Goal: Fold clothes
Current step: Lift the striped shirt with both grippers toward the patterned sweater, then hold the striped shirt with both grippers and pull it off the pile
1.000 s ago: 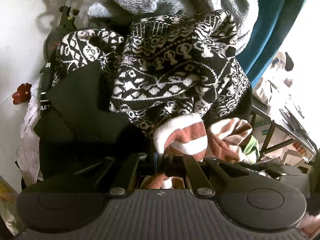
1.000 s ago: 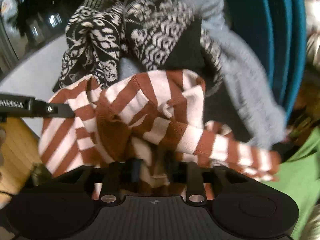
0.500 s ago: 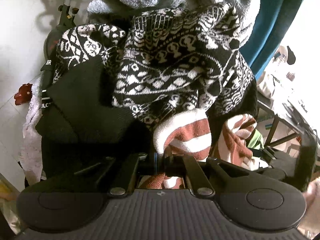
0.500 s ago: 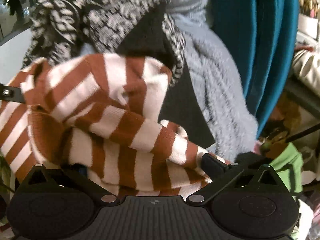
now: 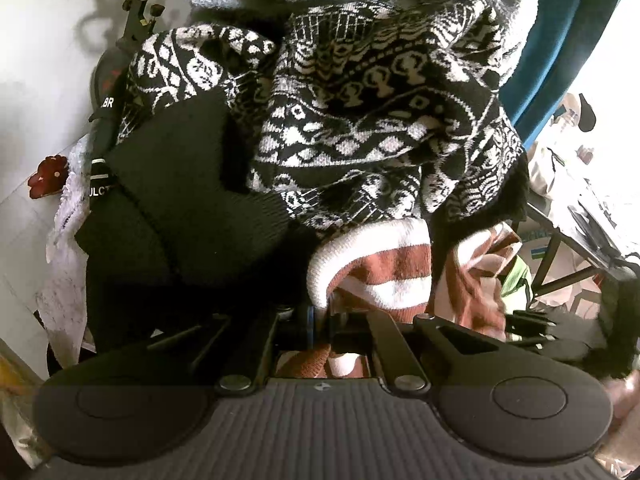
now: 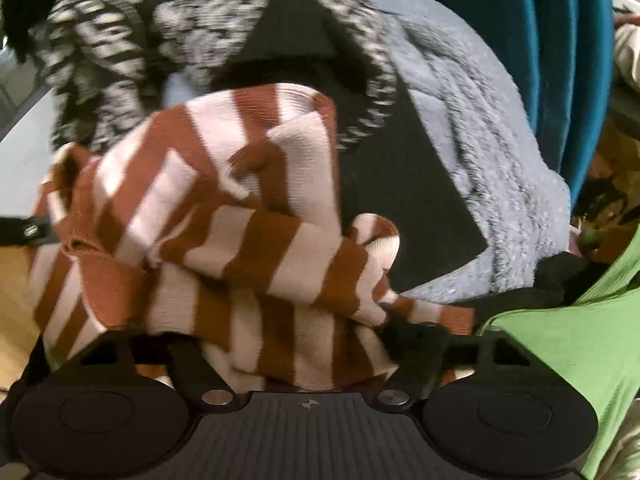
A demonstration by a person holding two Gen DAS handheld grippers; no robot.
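Two grippers are on one garment: the brown-and-white striped top, bunched up at the front of a heap of clothes, lying against a black-and-white patterned knit w/ a grey fleece behind it and sth green off to the right. No flat surface shows under it.

Left gripper: fingers pinched shut on a thin bit of the striped fabric near its white ribbed edge. Right gripper: fingers have just been closing, w/ a thick wad of stripes between them; they look about half-way in, and whether the pads bite yet can't be told — blurry.

Step in hand, I'd say: getting a 2nd hold so the top can be pulled free & spread. To do it well:
- take one layer at a hem or shoulder, not the whole wad
- keep left hold firm
- lift clear of the knit before pulling the hands apart, else it may drag along
- then find a seam to line up.
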